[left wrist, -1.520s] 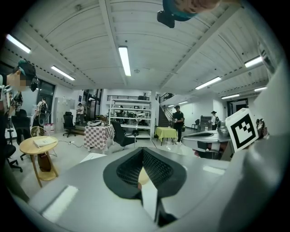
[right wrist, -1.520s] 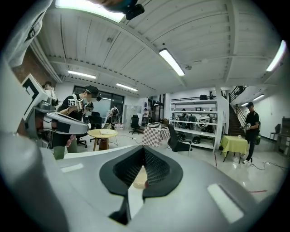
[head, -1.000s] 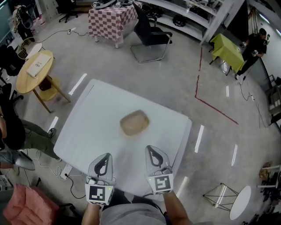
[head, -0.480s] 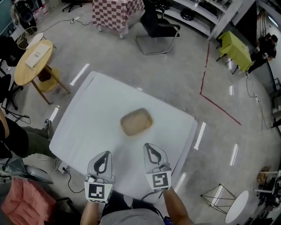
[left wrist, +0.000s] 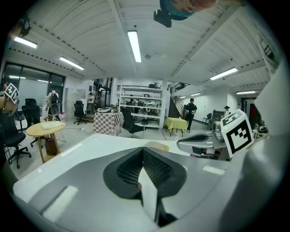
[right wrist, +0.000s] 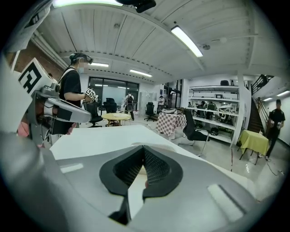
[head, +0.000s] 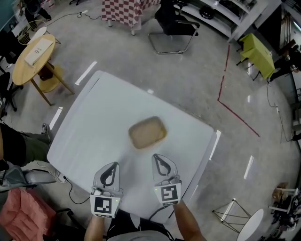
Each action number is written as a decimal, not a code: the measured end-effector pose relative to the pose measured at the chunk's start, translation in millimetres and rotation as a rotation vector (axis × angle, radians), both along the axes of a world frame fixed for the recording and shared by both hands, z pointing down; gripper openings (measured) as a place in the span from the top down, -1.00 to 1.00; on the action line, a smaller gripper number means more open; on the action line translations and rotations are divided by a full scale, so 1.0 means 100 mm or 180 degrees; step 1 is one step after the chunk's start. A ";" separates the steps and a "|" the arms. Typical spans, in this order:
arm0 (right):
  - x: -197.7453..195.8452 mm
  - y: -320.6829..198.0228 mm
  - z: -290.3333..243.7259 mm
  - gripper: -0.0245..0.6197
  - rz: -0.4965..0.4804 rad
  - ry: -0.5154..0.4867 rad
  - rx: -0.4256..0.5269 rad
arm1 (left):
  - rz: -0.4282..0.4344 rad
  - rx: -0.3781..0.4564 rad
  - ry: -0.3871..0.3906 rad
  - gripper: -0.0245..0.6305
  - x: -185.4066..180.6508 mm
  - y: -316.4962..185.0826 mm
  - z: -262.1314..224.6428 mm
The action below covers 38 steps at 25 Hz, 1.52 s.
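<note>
A shallow tan tray (head: 147, 132) lies near the middle of a white table (head: 89, 127). I hold both grippers side by side over the table's near edge, pointing at the tray and short of it. The left gripper (head: 112, 166) is shut with nothing between its tips; in the left gripper view its jaws (left wrist: 143, 152) meet, and the tray's rim (left wrist: 157, 146) shows just beyond them. The right gripper (head: 157, 159) is also shut and empty (right wrist: 144, 150), and is the one nearer the tray. Neither gripper touches it.
A round wooden table (head: 33, 52) with a book stands to the far left. Beyond the white table are a checkered table (head: 123, 6), a black chair (head: 175, 24) and a yellow-green table (head: 257, 55). Red tape (head: 235, 110) marks the floor. A person (right wrist: 74, 95) stands to my left.
The head view has drifted, so the table and tray sit slightly further right and turned. Both grippers stay shut side by side. The tray's rim now shows over the left jaws.
</note>
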State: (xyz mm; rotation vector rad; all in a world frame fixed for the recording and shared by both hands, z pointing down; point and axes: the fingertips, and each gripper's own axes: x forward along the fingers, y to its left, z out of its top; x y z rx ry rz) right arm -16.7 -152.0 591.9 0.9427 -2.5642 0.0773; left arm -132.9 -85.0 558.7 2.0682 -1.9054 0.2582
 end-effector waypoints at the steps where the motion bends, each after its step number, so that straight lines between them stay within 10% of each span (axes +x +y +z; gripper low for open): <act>1: -0.02 -0.01 0.04 0.91 -0.0018 0.0033 0.0003 | -0.0001 -0.0004 0.0003 0.89 -0.01 -0.02 0.03; 14: -0.16 -0.13 0.39 0.90 -0.0250 0.0718 0.0374 | -0.0036 -0.0069 0.0050 0.89 -0.09 -0.11 0.32; 26: -0.29 -0.13 0.67 0.12 -0.0668 0.1809 0.1044 | -0.0085 -0.0095 0.0068 0.89 -0.16 -0.05 0.35; 38: -0.37 -0.19 0.96 0.04 -0.0810 0.2341 0.1369 | -0.0137 -0.0152 0.0081 0.89 -0.24 -0.03 0.46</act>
